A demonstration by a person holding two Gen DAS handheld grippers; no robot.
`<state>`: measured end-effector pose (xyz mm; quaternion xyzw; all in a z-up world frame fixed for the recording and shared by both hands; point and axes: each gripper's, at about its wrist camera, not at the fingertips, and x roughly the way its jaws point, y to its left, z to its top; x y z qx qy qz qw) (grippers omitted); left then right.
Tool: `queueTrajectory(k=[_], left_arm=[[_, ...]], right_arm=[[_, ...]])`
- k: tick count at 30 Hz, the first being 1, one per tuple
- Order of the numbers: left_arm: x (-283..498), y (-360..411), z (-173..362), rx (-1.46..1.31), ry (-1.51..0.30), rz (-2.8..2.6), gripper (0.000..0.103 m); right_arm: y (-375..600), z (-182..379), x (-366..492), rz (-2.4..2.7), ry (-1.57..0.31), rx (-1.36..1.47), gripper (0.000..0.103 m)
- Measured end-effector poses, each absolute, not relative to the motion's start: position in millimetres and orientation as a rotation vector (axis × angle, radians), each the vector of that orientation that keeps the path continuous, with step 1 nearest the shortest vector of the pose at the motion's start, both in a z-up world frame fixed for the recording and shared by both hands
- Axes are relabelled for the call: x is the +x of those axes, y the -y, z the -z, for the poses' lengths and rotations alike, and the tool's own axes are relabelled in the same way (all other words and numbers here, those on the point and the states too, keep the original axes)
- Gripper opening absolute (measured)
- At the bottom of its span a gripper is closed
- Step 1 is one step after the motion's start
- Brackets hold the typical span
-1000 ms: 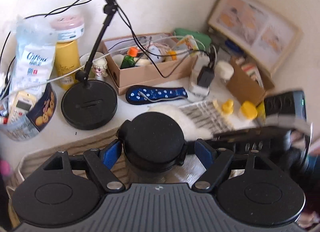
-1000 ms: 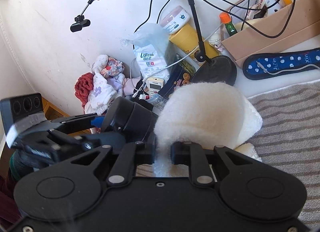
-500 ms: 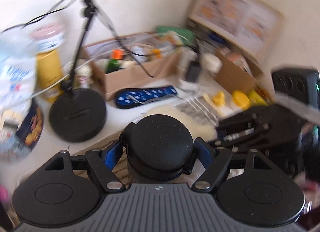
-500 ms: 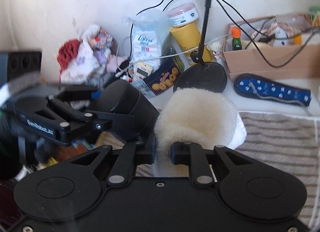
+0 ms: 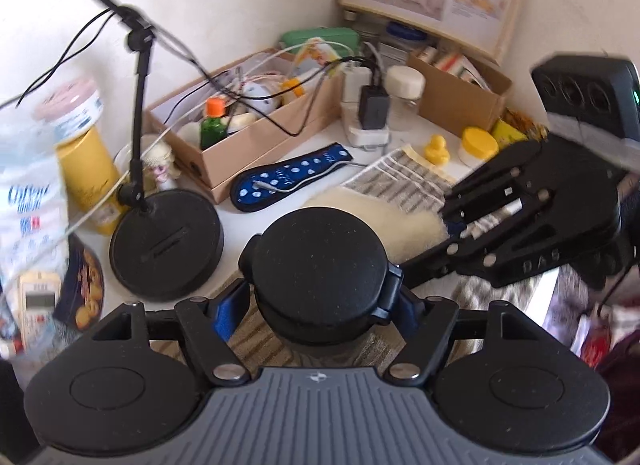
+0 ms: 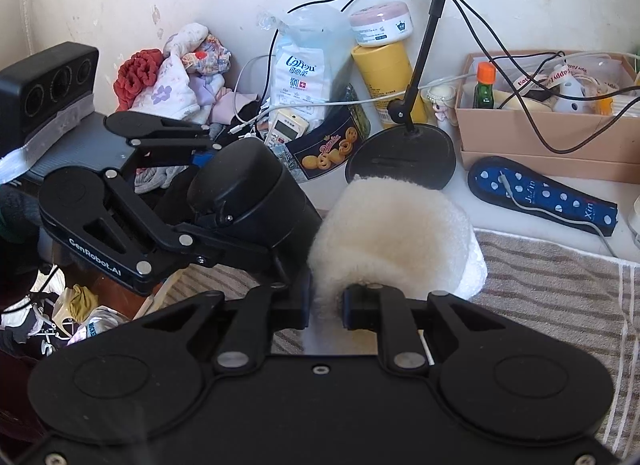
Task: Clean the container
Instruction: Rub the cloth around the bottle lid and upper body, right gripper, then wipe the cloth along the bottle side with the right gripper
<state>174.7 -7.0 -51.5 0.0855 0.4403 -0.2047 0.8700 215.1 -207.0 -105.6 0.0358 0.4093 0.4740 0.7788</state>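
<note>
A black container with a round black lid sits between the blue pads of my left gripper, whose jaws are closing and press on its sides. In the right wrist view the container hangs tilted above the table edge, held by the left gripper. My right gripper is shut on a fluffy cream cloth, which bulges forward right beside the container. From the left wrist view the right gripper comes in from the right with the cloth just behind the lid.
A striped towel covers the table under the cloth. Behind stand a black lamp base, a blue dotted case, a cardboard box full of clutter and cables, a cookie tin and a clothes pile.
Both wrists have rolled. My left jaws have narrowed onto the container. The right gripper with the cloth has risen a little and stands closer beside the container.
</note>
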Motion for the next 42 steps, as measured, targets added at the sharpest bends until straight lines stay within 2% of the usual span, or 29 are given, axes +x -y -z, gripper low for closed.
queueTrajectory(k=[3,12,14,22,23,30,35,42], left_arm=[[172.8,5.1,45.8,0.091,-0.916,0.403,0.078],[175.1,-8.3,50.8,-0.217,-0.904,0.249,0.078],[173.9,-5.8,53.9,-0.173,-0.902,0.252,0.072],[172.2,-1.8,54.5,0.140,-0.904,0.445,0.068],[173.0,-2.9,54.8,0.167,-0.906,0.468,0.065],[169.6,-0.6,55.0,0.274,-0.897,0.564,0.064],[164.7,5.8,56.2,0.294,-0.875,0.567,0.064],[162.9,3.9,56.4,0.284,-0.873,0.553,0.064]], right_arm=[[205.3,104.8,214.5,-1.024,-0.884,0.078,0.015],[203.9,104.3,213.8,-1.031,-0.881,0.074,0.015],[204.1,104.2,213.2,-1.034,-0.879,0.074,0.015],[215.9,95.1,217.0,-1.047,-0.844,0.085,0.015],[217.2,92.5,217.9,-1.055,-0.835,0.083,0.015],[217.8,67.7,224.1,-1.136,-0.748,0.034,0.015],[214.7,57.3,229.0,-1.207,-0.724,0.110,0.015],[224.9,90.9,239.5,-1.210,-0.811,0.372,0.015]])
